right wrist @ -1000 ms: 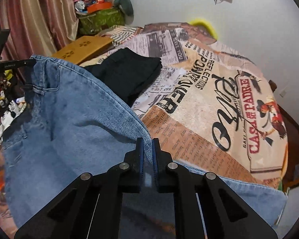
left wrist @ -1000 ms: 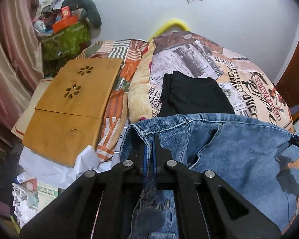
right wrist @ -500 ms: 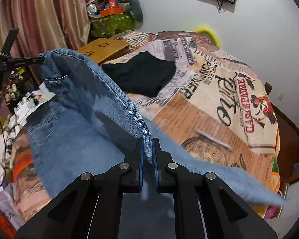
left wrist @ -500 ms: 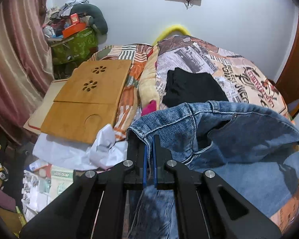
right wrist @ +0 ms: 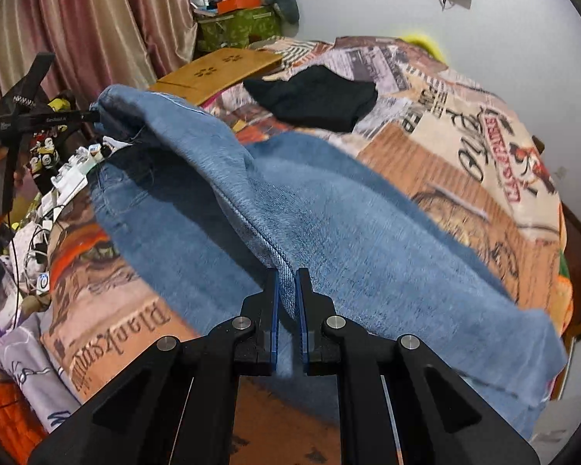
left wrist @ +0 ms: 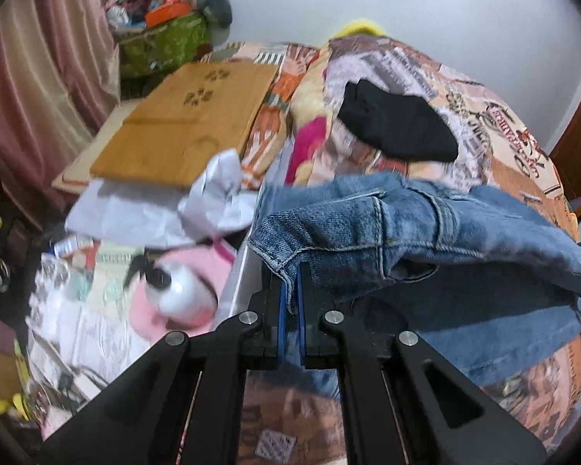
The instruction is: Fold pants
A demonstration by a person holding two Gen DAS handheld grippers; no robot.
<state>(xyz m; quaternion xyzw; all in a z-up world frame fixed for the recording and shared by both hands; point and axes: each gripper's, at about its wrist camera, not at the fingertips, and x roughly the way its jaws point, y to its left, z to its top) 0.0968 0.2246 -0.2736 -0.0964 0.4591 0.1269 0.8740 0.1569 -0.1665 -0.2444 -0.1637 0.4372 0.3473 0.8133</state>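
Blue denim pants (left wrist: 418, 232) hang stretched between my two grippers above the bed. My left gripper (left wrist: 290, 290) is shut on the waistband corner of the pants. My right gripper (right wrist: 286, 290) is shut on a seam fold of the pants (right wrist: 329, 213) further along the leg. In the right wrist view the left gripper (right wrist: 93, 116) shows at the far left, holding the waistband up. The lower layer of denim lies on the printed bedspread (right wrist: 464, 162), and the leg end trails toward the bed's right edge.
A folded black garment (left wrist: 399, 124) lies on the bedspread further back. A wooden lap tray (left wrist: 189, 116) lies at the bed's left. White cloth, a white bottle (left wrist: 182, 290) and clutter lie beside the bed on the left. Curtains (right wrist: 77, 19) hang on the left.
Both grippers have pulled back and lifted with the pants. The denim has swung up into a fold, and more of the bedside clutter has come into view.
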